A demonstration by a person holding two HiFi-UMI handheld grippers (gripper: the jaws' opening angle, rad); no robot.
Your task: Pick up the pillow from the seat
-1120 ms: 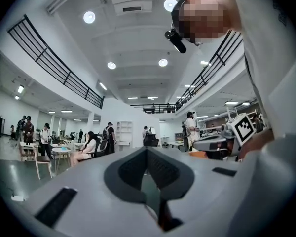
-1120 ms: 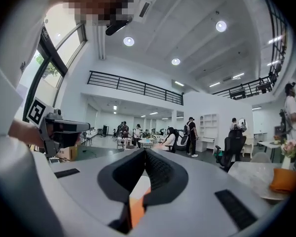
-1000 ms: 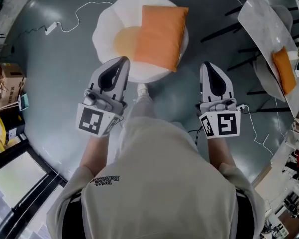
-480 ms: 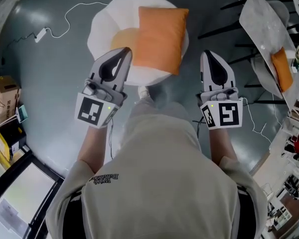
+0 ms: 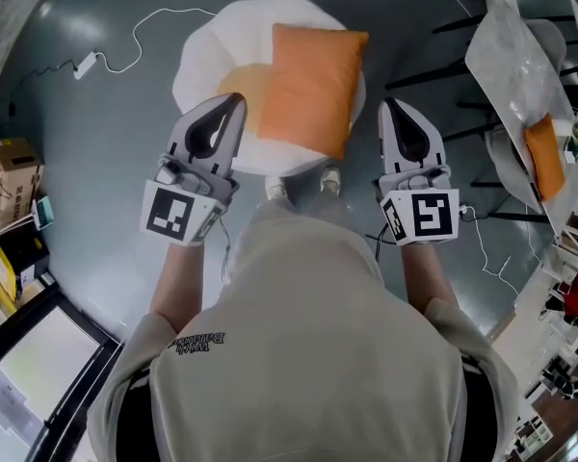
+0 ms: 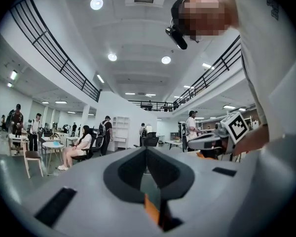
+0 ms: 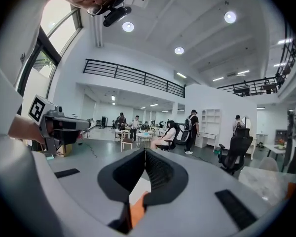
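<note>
An orange square pillow (image 5: pixel 311 85) lies on a round white seat (image 5: pixel 204 58) that has a yellow patch in its middle. In the head view, my left gripper (image 5: pixel 235 101) is shut and empty, its tip over the seat's near left edge, just left of the pillow. My right gripper (image 5: pixel 391 108) is also shut and empty, over the floor just right of the seat. Both point up into the hall in their own views, where the left gripper (image 6: pixel 147 150) and the right gripper (image 7: pixel 144 152) show closed jaws with nothing held.
A white cable and power strip (image 5: pixel 85 63) lie on the floor at the left. A plastic-covered table (image 5: pixel 525 65) with an orange thing (image 5: pixel 543 156) stands at the right. Cardboard boxes (image 5: pixel 10 166) sit at the left edge. People sit and stand across the hall (image 6: pixel 79 147).
The person has stepped closer to the seat, and a second shoe now shows below it. Both grippers have stayed shut and moved slightly forward.
</note>
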